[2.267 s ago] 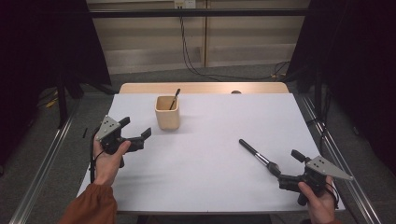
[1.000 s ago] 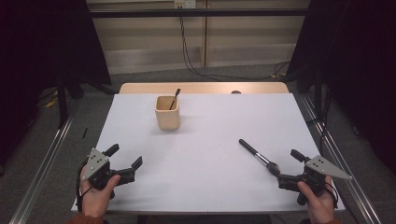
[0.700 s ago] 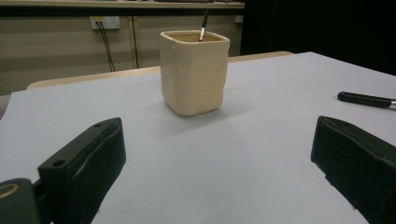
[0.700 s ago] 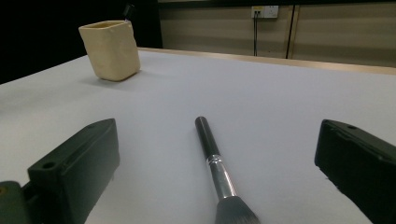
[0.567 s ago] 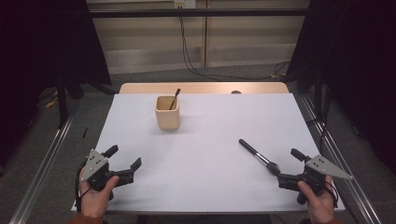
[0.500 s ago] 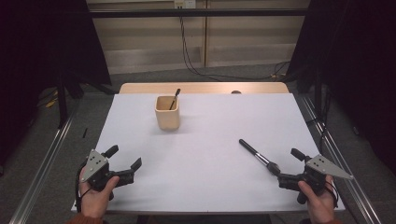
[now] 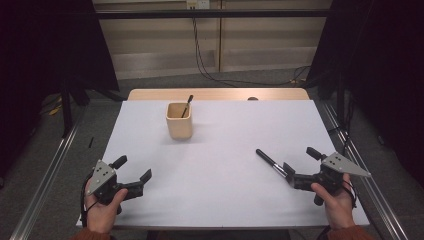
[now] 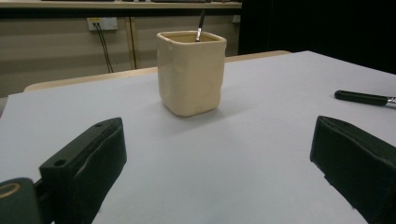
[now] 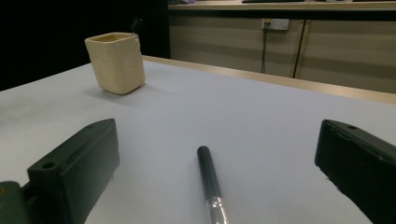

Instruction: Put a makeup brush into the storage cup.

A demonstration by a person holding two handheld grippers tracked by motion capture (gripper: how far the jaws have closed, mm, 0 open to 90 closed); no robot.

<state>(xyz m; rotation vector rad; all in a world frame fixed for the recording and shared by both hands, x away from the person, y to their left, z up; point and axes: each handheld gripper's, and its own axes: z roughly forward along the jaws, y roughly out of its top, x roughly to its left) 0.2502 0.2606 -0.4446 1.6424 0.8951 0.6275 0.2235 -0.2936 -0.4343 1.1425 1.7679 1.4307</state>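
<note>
A cream square cup stands on the white table at the back left of centre, with a thin dark brush handle leaning inside it. A black brush with a silver ferrule lies flat on the right. My right gripper is open at its near end, and in the right gripper view the brush lies between the wide jaws, untouched. My left gripper rests open and holding nothing near the front left edge. In the left gripper view it faces the cup from well back.
A bare wooden strip runs along the table's far edge, with cables on the floor behind it. Metal rails flank the table on both sides. White tabletop spreads between the two grippers.
The left gripper pulled back from beside the cup to the front left edge, then held still for the last second. The right gripper and brush stayed put.
</note>
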